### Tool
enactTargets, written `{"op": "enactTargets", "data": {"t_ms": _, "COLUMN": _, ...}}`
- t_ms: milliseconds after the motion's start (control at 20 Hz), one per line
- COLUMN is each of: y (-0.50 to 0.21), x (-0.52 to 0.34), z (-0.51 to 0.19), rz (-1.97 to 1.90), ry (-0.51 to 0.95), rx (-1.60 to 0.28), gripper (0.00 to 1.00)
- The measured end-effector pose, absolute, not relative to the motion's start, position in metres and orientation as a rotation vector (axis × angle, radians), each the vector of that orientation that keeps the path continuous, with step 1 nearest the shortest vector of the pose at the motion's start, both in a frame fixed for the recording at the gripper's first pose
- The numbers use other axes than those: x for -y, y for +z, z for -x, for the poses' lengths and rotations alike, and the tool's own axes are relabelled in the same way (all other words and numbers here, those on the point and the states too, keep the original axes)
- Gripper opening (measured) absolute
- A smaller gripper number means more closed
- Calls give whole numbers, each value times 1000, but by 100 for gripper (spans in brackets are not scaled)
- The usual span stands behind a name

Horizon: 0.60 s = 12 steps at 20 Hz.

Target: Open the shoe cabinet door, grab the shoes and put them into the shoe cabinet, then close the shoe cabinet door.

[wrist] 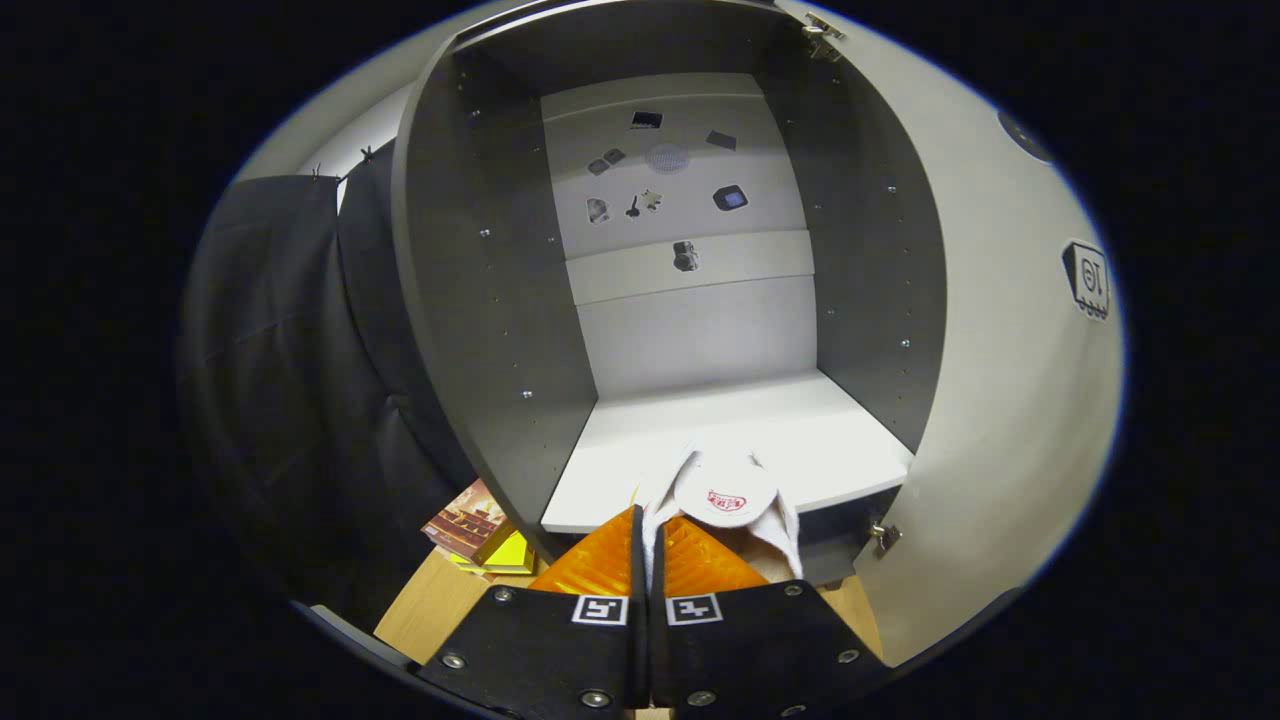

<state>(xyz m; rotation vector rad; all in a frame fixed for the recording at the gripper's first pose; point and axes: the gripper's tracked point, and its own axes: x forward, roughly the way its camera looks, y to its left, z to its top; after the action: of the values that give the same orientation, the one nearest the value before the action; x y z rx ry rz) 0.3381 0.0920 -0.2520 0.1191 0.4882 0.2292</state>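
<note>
The shoe cabinet (500, 330) stands open just ahead, its door (990, 400) swung out to the right. Its pale bottom shelf (800, 440) lies right in front of the fingers. My gripper (648, 550) is shut on a white slipper (725, 490) with a small red mark on it. Both fingers pinch the slipper's edge, and its toe hangs over the front lip of the shelf. The part of the slipper between the fingers is hidden.
Small stickers dot the cabinet's back wall (690, 330). A hinge (885, 538) sits at the door's lower corner, another at the top (822, 35). Books (475, 530) lie on the wooden floor (430, 600) left of the cabinet. Black cloth (290, 400) hangs further left.
</note>
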Motion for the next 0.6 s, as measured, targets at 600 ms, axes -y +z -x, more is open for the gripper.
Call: {"op": "enactTargets", "data": {"t_ms": 600, "y": -285, "x": -102, "z": -454, "rz": -106, "ry": 205, "rx": -494, "gripper": 0}}
